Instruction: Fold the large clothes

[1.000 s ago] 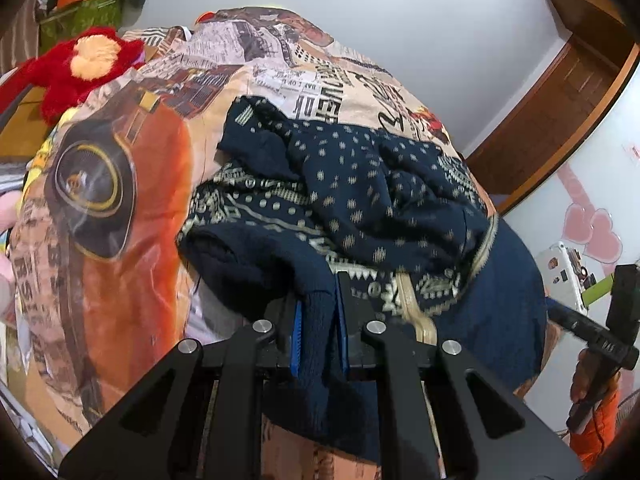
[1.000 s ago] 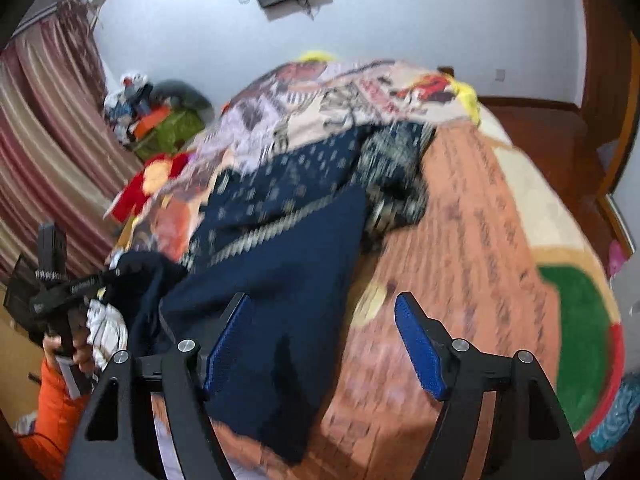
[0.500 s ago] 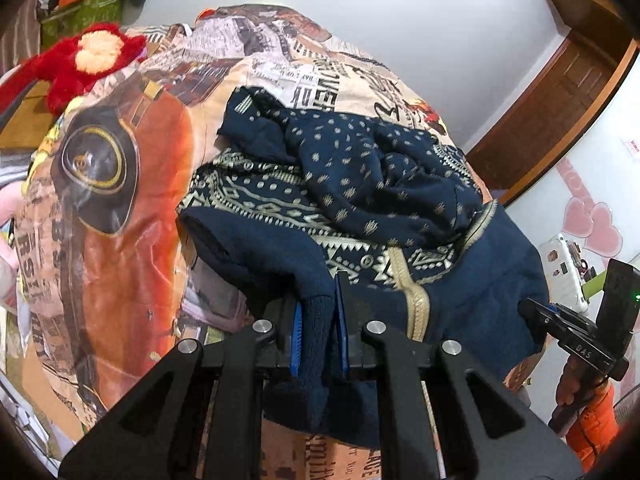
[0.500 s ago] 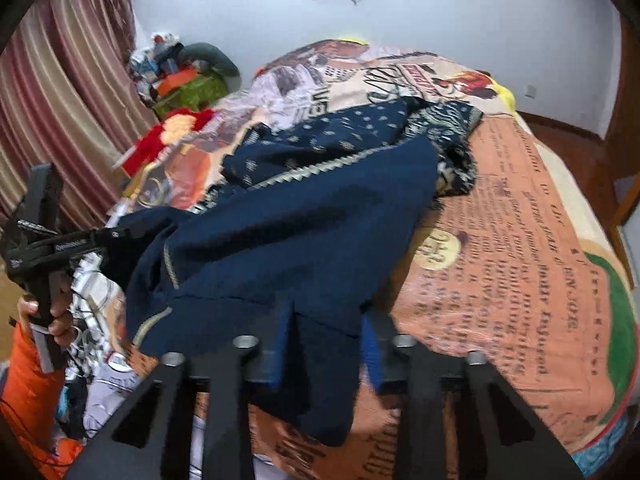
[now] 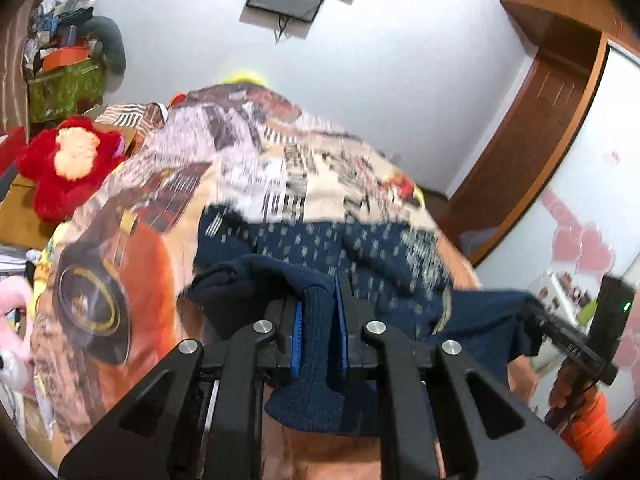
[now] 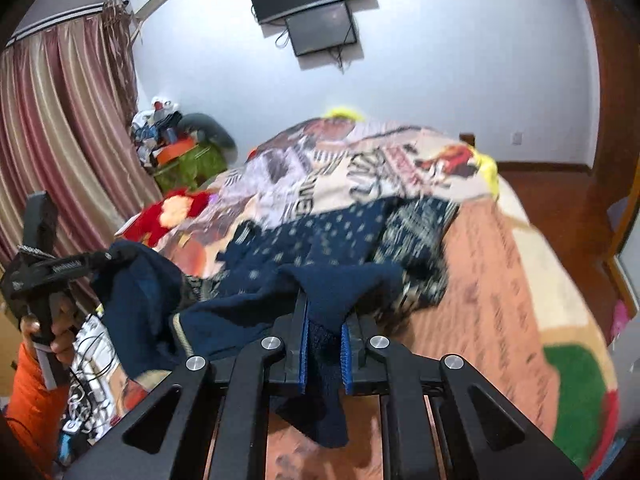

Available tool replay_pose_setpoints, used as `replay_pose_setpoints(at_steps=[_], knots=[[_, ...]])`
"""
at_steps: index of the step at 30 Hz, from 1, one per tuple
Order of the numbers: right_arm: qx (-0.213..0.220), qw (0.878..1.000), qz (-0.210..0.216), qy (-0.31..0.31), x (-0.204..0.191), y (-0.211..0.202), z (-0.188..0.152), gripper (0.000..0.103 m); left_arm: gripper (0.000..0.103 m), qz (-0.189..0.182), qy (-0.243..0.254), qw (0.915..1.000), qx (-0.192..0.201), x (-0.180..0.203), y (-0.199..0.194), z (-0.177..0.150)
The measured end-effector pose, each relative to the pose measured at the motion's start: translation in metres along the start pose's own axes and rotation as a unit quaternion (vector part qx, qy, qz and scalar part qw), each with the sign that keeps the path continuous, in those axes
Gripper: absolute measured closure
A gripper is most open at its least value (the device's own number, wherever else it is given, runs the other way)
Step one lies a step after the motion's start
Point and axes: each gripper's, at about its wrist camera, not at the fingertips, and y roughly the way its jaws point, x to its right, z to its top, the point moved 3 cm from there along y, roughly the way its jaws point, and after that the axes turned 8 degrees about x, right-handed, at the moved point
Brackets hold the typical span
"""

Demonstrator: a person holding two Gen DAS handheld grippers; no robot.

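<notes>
Both views are evenly and fairly brightly lit by soft indoor light — no hard shadows fall on the wall (image 6: 460,60), which reads pale blue-white. Motion blur smears the quilt (image 5: 288,160) print and the sweater (image 5: 320,240) pattern in the left view, and the same cloth in the right view; the gripper frames close to each lens stay sharp. Fisheye distortion bends the door frame (image 5: 560,140) and the curtain (image 6: 60,140) into curves, and black vignette fills the corners. The screen (image 6: 320,32) shows faint glare — the bolts on the frames catch small highlights.
</notes>
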Motion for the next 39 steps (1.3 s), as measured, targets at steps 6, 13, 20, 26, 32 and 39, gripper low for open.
replay_pose_setpoints(at_steps=[6,13,20,26,32,39], knots=[[0.023,1.0,-0.013,0.006,0.022,0.027,0.043,0.093,0.09,0.031,-0.019,0.999,0.025,-0.017,0.032,0.036],[0.021,0.999,-0.024,0.016,0.047,0.089,0.081,0.093,0.09,0.111,-0.056,0.9922,0.008,-0.068,0.097,0.046],[-0.033,0.998,-0.034,0.031,0.071,0.179,0.092,0.093,0.09,0.159,-0.058,0.9842,-0.05,-0.104,0.175,0.033],[-0.087,0.992,-0.04,0.081,0.105,0.242,0.087,0.093,0.09,0.184,-0.03,0.9785,-0.087,-0.115,0.226,0.024],[-0.133,0.986,-0.03,0.092,0.125,0.28,0.078,0.093,0.088,0.193,-0.021,0.9734,-0.122,-0.126,0.254,0.01],[-0.16,0.981,-0.001,0.109,0.132,0.281,0.089,0.091,0.084,0.183,-0.002,0.9742,-0.132,-0.124,0.248,0.016]])
